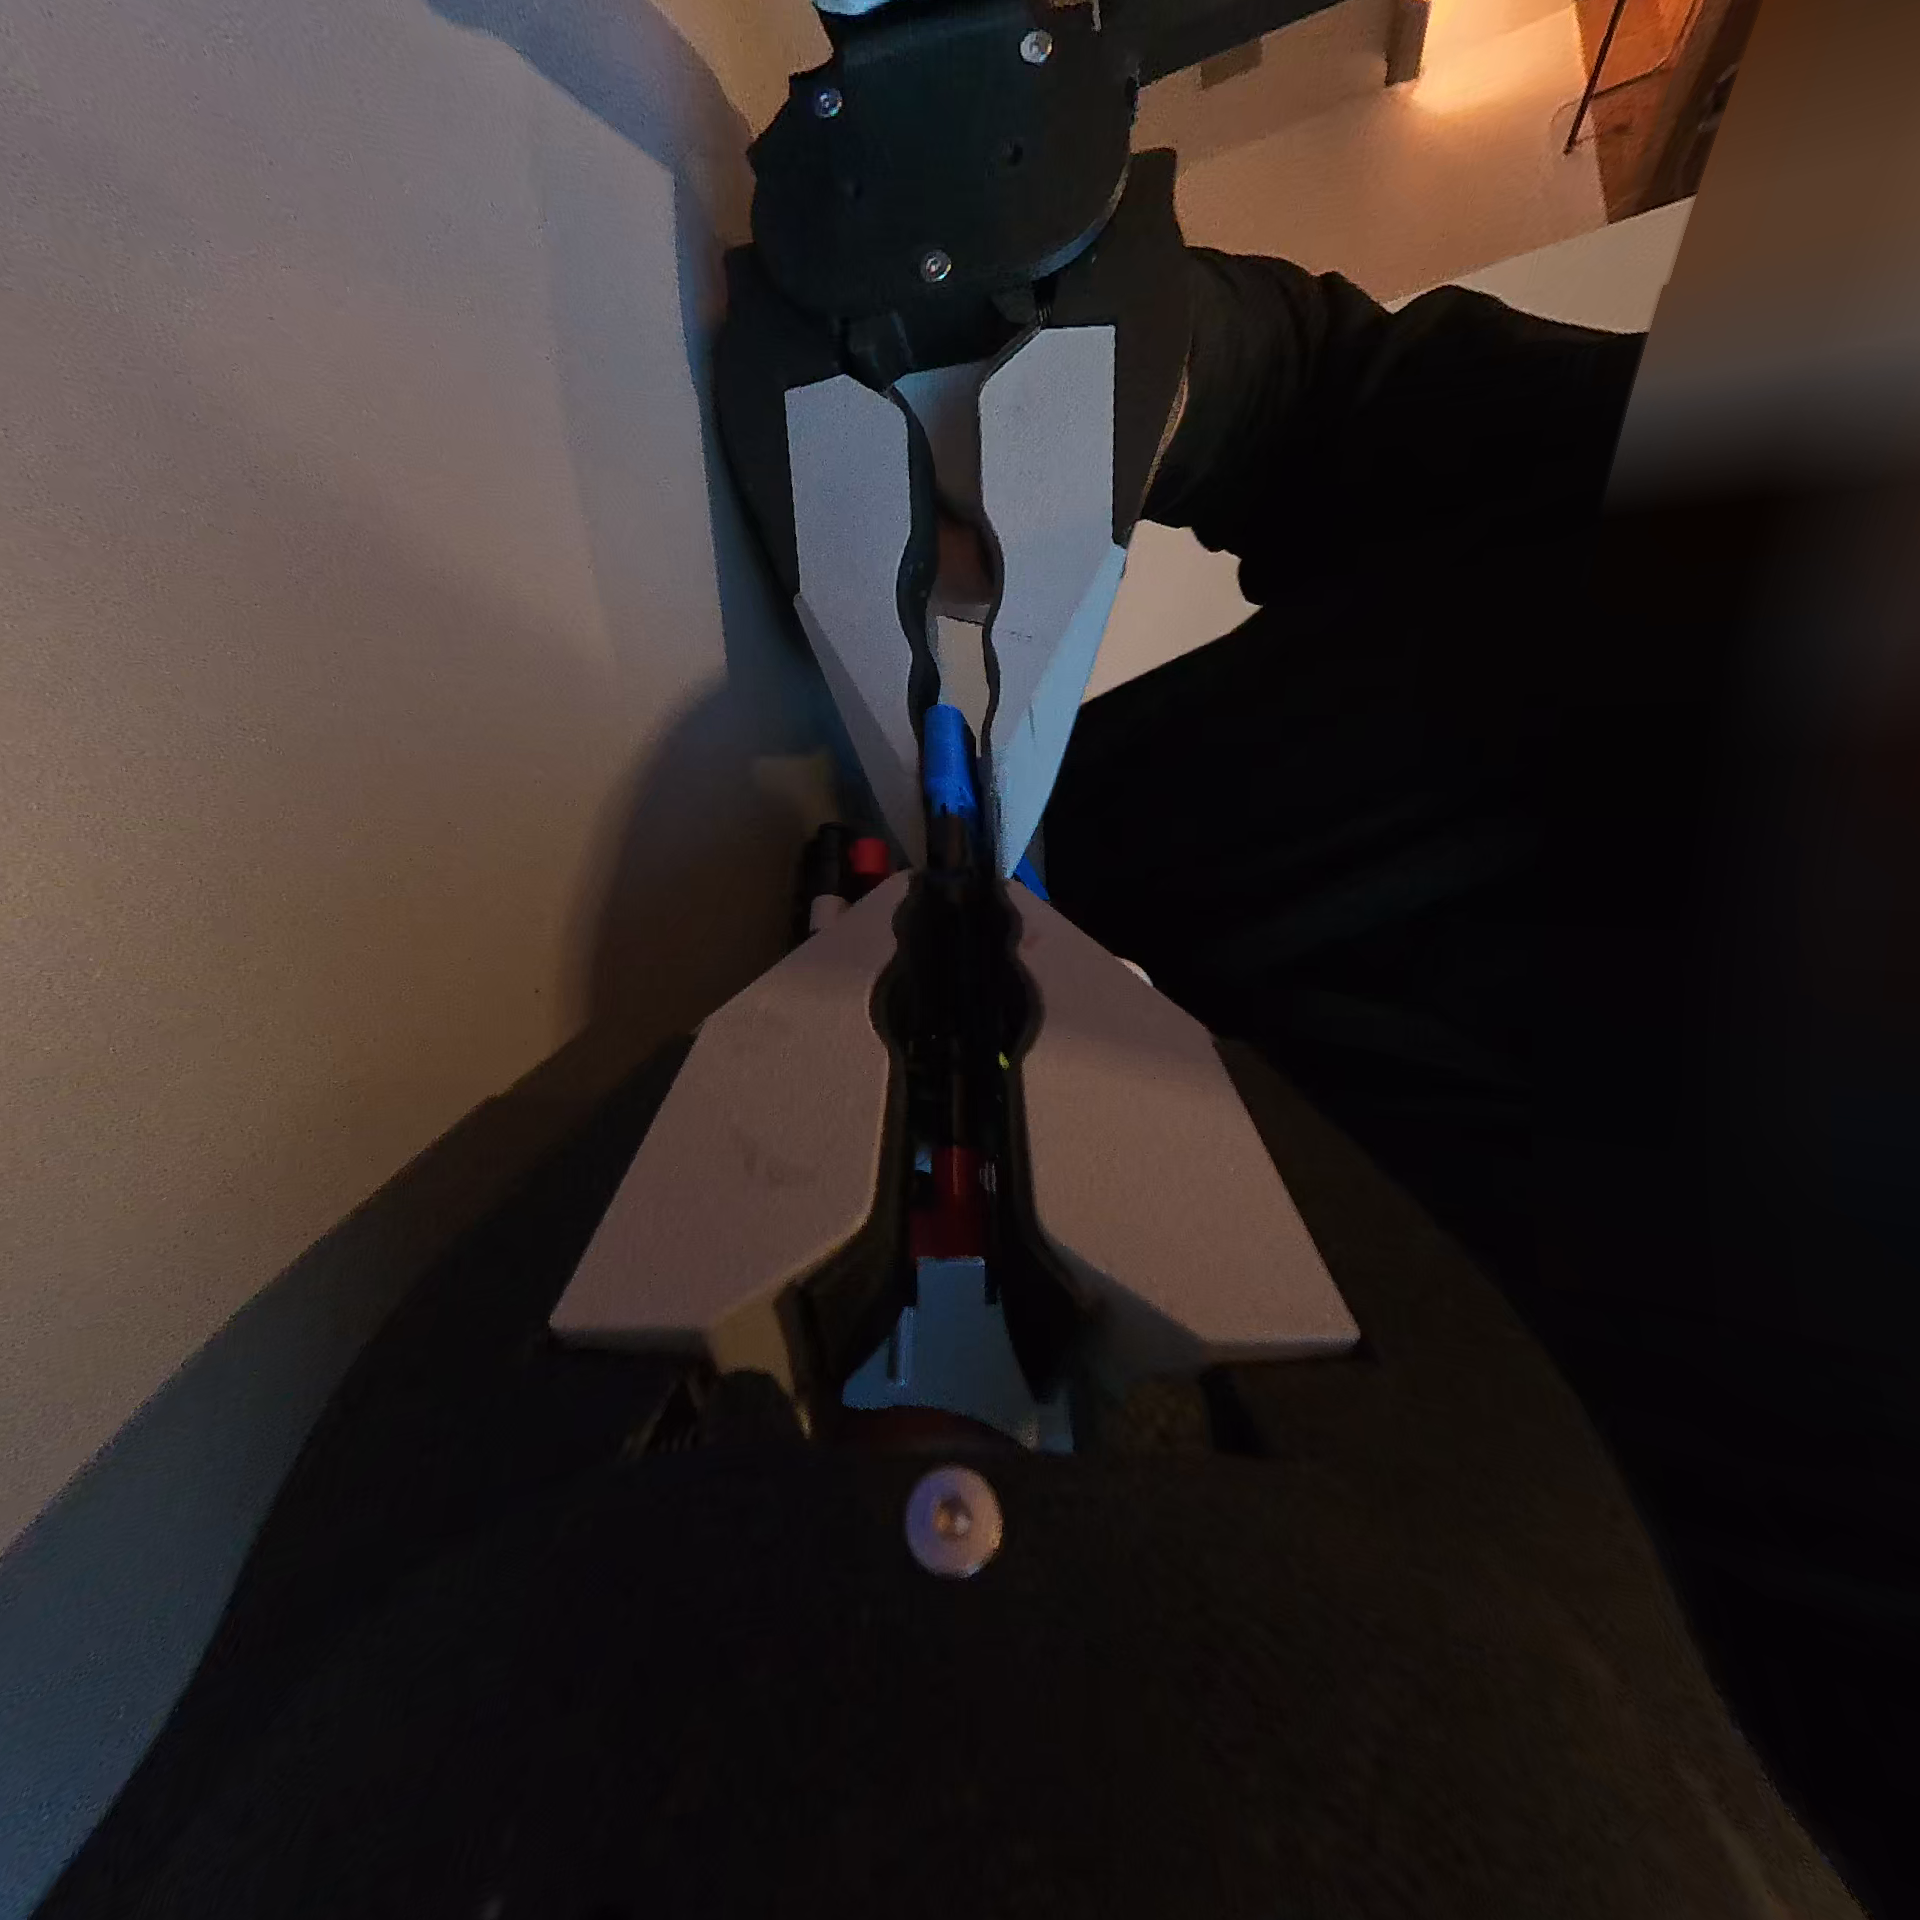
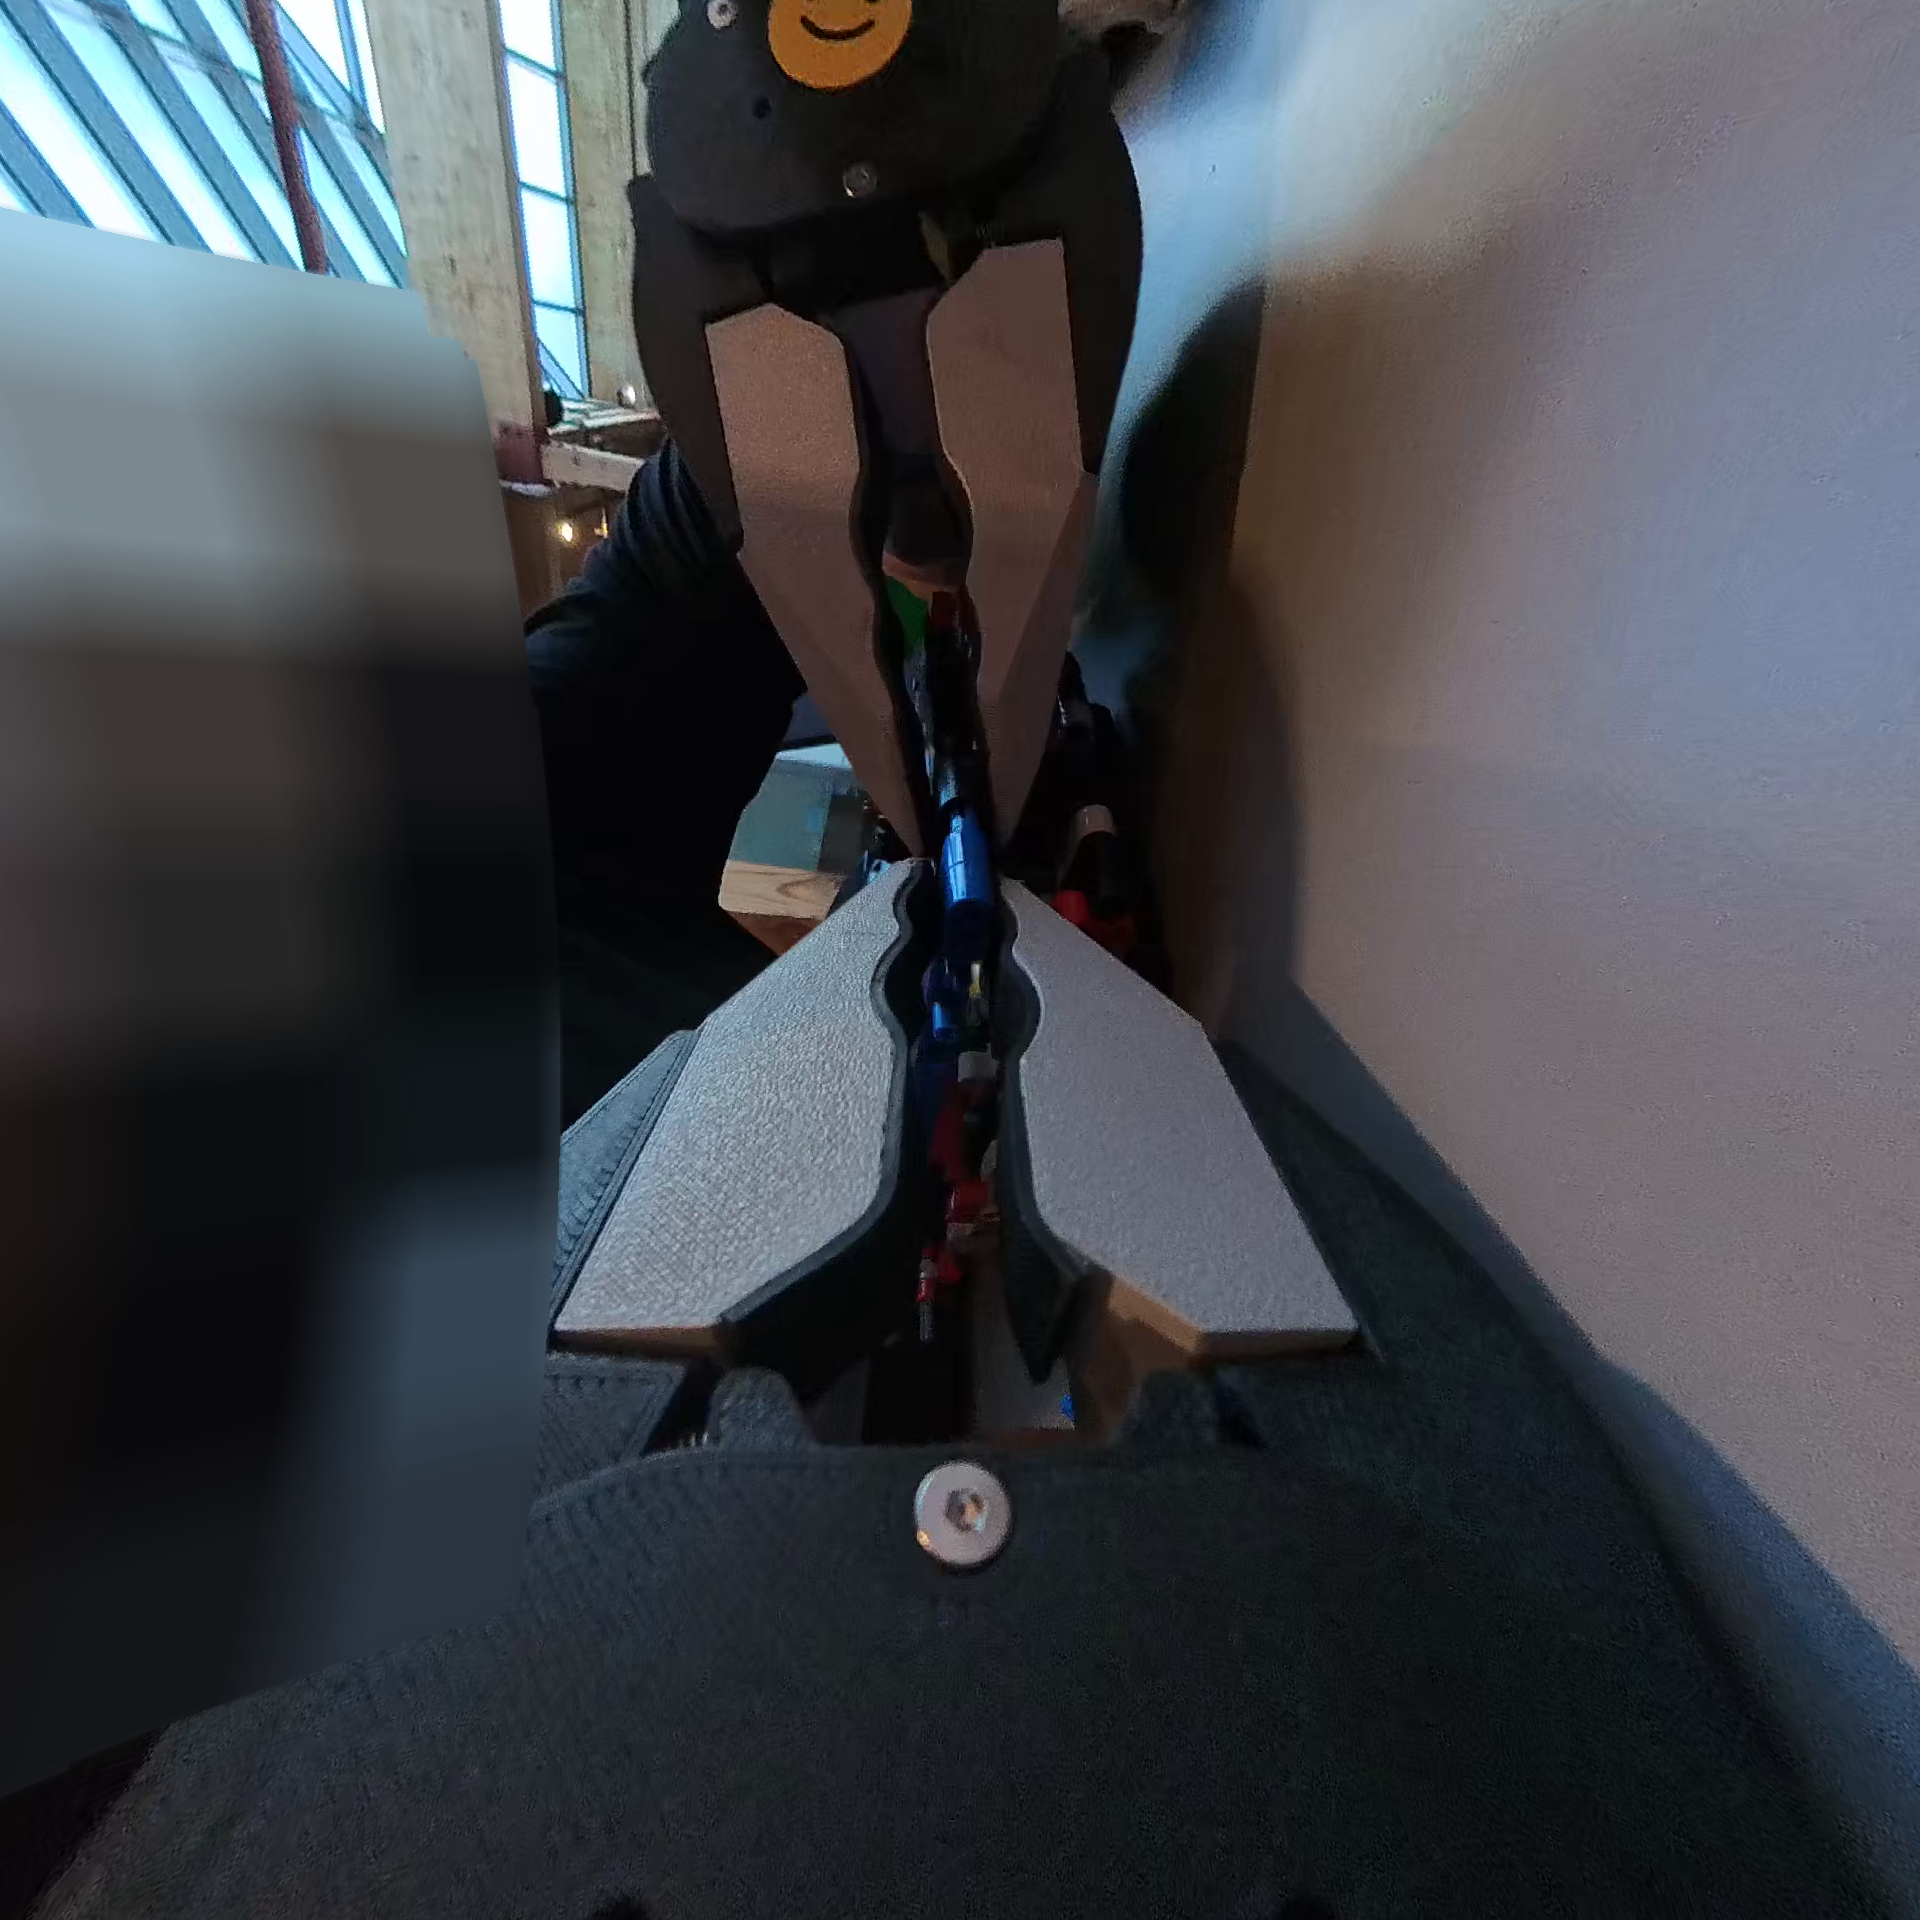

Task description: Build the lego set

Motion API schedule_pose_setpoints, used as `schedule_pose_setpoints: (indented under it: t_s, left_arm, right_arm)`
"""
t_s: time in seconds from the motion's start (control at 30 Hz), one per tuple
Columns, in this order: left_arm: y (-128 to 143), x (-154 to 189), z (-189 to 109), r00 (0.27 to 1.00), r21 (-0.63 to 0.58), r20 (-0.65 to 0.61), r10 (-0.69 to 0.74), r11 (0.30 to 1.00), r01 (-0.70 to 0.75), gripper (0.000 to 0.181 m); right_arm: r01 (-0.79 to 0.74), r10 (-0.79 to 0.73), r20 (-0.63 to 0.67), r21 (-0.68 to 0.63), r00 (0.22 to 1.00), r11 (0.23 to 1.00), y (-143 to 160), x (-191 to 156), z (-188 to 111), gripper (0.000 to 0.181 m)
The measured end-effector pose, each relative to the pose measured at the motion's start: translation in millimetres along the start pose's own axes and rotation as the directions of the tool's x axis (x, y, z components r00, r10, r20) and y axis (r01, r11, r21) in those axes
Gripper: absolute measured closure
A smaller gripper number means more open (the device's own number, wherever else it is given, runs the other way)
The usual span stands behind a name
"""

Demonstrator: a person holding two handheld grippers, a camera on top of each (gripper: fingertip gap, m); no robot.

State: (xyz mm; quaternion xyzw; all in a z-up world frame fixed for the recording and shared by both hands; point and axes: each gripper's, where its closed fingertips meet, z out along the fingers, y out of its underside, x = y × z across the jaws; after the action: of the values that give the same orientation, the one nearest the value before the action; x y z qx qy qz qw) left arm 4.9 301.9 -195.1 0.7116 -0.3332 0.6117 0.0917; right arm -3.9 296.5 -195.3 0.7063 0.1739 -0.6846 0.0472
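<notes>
A slim blue lego piece [image 1: 948,764] meets a dark, red-accented lego assembly [image 1: 954,1049] end to end, lifted off the table.

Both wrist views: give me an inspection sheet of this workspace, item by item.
Surface: wooden tabletop, only a corner visible.
Job's things: blue piece between the right gripper tips; dark lego assembly in the left gripper.
Clutter: red and black pieces on the right, blurred.
Grippers: tip to tip, both shut on parts.
Cables: nothing seen.
Surroundings: pale wall, windows, dark sleeve.
</notes>
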Motion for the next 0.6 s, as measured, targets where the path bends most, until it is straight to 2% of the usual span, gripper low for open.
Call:
schedule_pose_setpoints:
  t_s: [0.03,0.1,0.17,0.3,0.37,0.6]
  left_arm:
    - [0,0,0,1.0,0.004,0.004,0.012,1.0,-0.012,0.172]
    - [0,0,-2,1.0,0.01,-0.008,0.005,1.0,-0.005,0.171]
    - [0,0,-2,1.0,0.01,-0.021,0.003,1.0,-0.003,0.171]
    - [0,1,-2,1.0,0.0,-0.021,0.01,1.0,-0.01,0.171]
    - [-1,1,-2,1.0,0.005,-0.023,0.01,1.0,-0.01,0.171]
    - [-4,0,-4,0.999,0.028,-0.032,-0.009,1.0,0.01,0.171]
  right_arm:
    - [0.007,-0.007,-0.001,-0.001,1.0,1.0,1,0,-1,0.174]
    - [0.02,-0.02,0.028,-0.001,0.999,1.0,1,-5,-5,0.166]
    - [0.056,-0.056,-0.003,0.042,0.998,0.998,-4,-3,-10,0.158]
    - [0.083,-0.08,-0.04,0.078,0.996,0.994,-8,-1,-13,0.163]
    - [0.089,-0.085,-0.046,0.088,0.995,0.992,-9,-1,-14,0.174]
    - [0.114,-0.107,-0.063,0.117,0.992,0.987,-12,-2,-14,0.175]
